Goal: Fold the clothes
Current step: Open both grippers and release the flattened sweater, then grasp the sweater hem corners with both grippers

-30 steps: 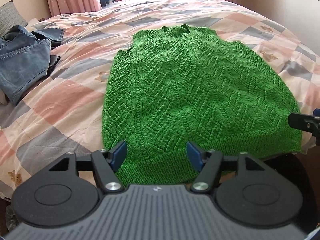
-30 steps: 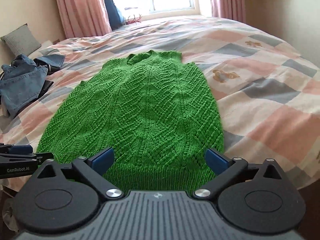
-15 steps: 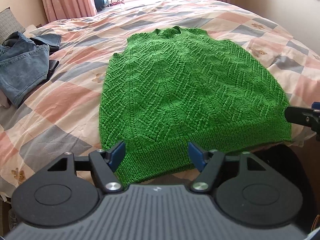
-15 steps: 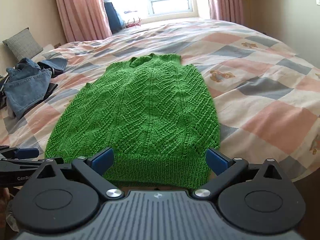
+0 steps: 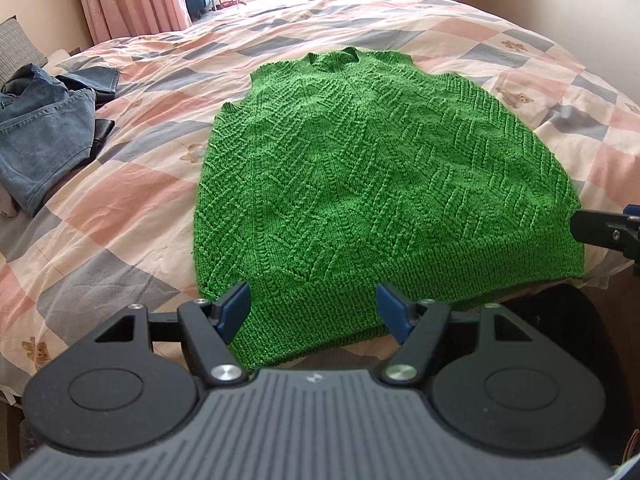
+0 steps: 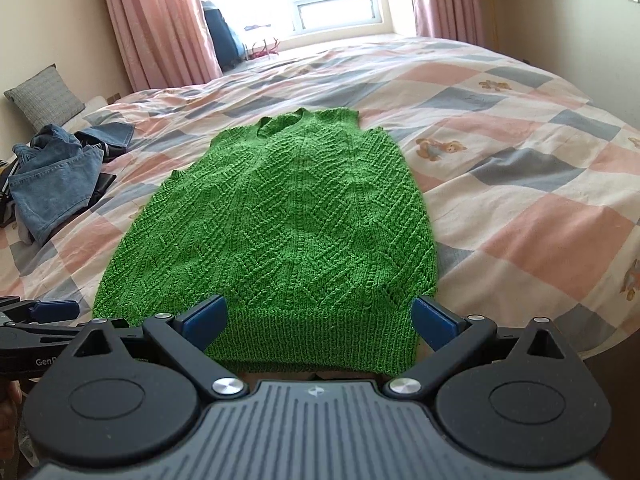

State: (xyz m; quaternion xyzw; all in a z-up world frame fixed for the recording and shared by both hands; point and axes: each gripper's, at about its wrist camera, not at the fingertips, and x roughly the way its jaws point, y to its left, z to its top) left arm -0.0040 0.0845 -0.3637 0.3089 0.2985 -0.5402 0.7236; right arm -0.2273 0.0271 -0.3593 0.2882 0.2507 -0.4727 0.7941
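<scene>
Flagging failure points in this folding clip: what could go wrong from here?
The green knitted vest has its hem hanging over the bed edge, so it might slide off when tugged. Both grippers, left and right, are open, so a shallow pinch may catch one layer only. The jeans crowd that side.

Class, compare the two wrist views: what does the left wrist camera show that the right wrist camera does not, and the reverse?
Only the left wrist view shows the right gripper edging in at its right side. Only the right wrist view shows the window and the left gripper at its left edge. Both show the green knitted vest lying flat on the checked quilt, the jeans, and pink curtains.
</scene>
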